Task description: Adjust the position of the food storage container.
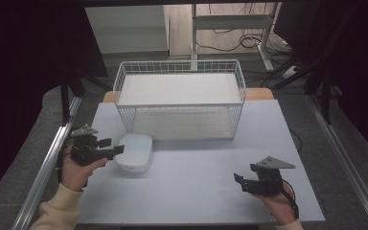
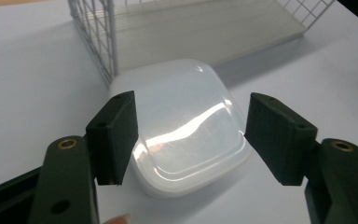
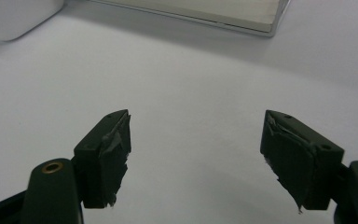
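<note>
Left gripper view: jaws of left gripper [image 2: 191,140] spread wide, a glossy white rounded-square box [image 2: 186,126] just ahead between them, untouched, smooth domed lid catching a bright streak of light, stepped rim below. Beyond the box, corner of a white wire basket [image 2: 98,42]. High view: right gripper [image 1: 243,181] well apart from box [image 1: 134,152], jaws wide, nothing held, over bare table [image 1: 196,172].

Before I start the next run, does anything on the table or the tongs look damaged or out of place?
Yes: the right tongs have ragged, torn pads on both jaws, with frayed edges hanging off. The left tongs have clean, square pads. The white lidded box and the wire basket sit upright on the table, nothing spilled.
</note>
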`<state>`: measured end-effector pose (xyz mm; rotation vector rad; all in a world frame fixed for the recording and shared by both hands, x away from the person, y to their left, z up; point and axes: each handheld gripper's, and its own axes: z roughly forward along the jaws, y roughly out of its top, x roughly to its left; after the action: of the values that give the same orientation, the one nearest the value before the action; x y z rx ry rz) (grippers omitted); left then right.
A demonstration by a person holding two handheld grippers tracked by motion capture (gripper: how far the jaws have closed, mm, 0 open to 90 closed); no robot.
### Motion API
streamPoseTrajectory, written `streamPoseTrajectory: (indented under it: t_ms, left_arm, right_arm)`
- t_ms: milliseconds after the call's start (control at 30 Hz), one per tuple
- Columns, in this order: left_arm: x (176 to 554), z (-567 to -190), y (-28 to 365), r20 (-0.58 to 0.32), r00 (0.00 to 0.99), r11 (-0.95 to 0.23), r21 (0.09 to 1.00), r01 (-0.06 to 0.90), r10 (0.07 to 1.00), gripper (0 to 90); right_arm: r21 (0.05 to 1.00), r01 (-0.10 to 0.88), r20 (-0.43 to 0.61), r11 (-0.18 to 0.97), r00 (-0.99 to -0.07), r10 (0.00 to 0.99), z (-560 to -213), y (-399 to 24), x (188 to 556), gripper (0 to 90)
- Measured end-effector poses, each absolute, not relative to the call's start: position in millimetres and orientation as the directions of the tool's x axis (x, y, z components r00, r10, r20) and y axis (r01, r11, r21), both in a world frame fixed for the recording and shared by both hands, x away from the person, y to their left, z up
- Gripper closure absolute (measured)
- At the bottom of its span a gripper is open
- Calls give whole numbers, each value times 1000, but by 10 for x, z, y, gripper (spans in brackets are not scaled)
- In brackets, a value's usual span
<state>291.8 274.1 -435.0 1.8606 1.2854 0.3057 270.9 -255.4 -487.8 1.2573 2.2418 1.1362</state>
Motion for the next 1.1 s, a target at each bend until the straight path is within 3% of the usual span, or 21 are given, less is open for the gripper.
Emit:
streamPoseTrajectory:
  t_ms: [500,600,867,1000,1100]
  left_arm:
    - [3300,-4468,2956,-259,363,-101,675,731,895,454]
    - [3368,-4506,2960,-257,359,-109,660,743,897,529]
    - [3513,-4640,2958,-245,347,-136,606,784,905,830]
    - [3597,-4729,2971,-247,333,-139,574,807,910,898]
    - [3651,-4793,2968,-253,326,-137,559,818,911,900]
  right_arm:
    - [768,566,80,299,-548,832,-4885,-2560,2715,249]
    - [767,566,76,303,-549,833,-4887,-2564,2716,249]
    - [763,568,70,309,-548,833,-4899,-2562,2718,249]
    - [760,570,69,312,-548,834,-4909,-2563,2725,249]
    - [760,570,69,312,-548,834,-4906,-2560,2719,249]
